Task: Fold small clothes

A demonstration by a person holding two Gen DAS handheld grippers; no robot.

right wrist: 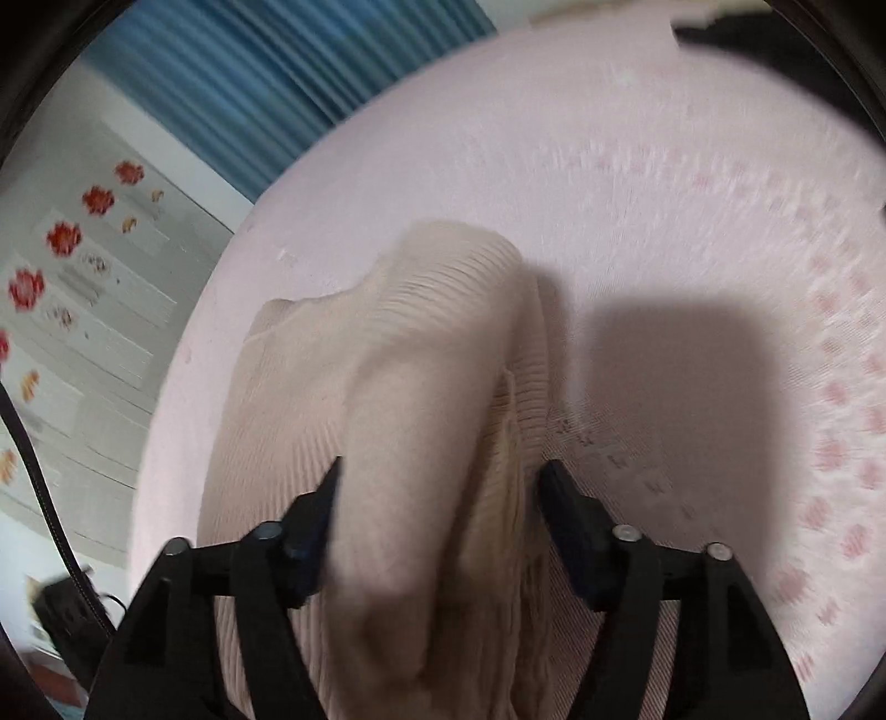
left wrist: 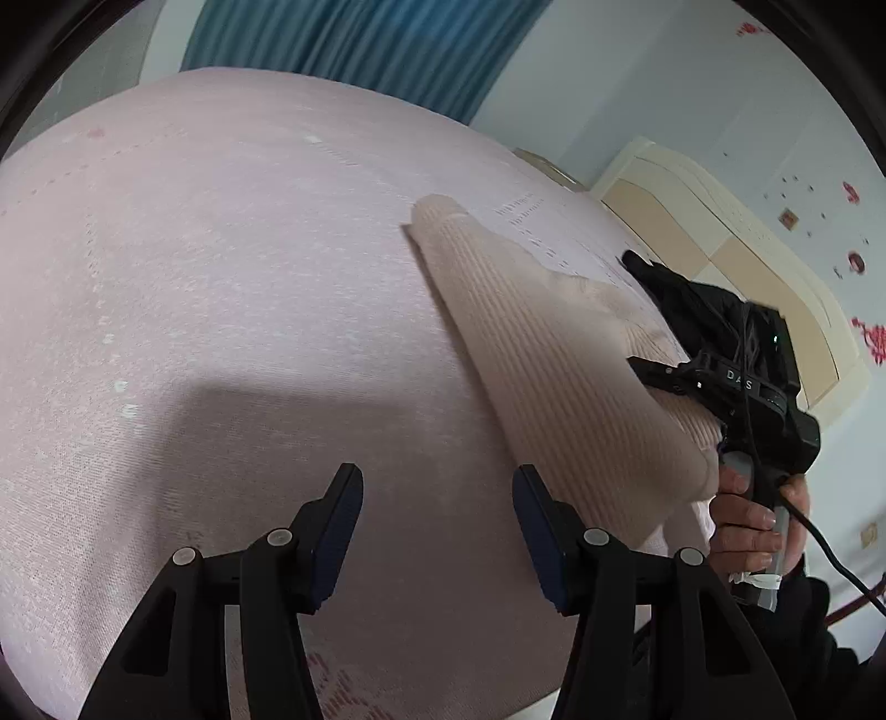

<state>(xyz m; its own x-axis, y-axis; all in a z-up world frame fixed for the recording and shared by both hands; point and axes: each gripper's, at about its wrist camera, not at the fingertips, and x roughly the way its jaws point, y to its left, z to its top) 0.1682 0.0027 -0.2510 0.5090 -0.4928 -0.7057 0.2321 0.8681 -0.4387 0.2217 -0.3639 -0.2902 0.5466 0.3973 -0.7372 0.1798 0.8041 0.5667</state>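
Note:
A beige ribbed garment (left wrist: pixel 526 343) lies in a long folded strip on the pink bed sheet (left wrist: pixel 221 277), to the right of my left gripper (left wrist: pixel 437 473). That gripper hovers open over bare sheet with nothing between its fingers. In the right wrist view, which is blurred, my right gripper (right wrist: pixel 443 468) stands open with a thick fold of the garment (right wrist: pixel 421 354) running between its fingers; the pads do not press on it. A hand (left wrist: pixel 747 515) holds that gripper's black body (left wrist: pixel 775 410) at the garment's near right end.
A blue curtain (left wrist: pixel 360 39) hangs behind the bed. A cream headboard (left wrist: pixel 747 249) stands at the right, under a wall with red flower stickers (right wrist: pixel 66 238). A black cable (left wrist: pixel 830 554) trails from the right gripper. A dark item (right wrist: pixel 720 27) lies at the sheet's far edge (right wrist: pixel 664 194).

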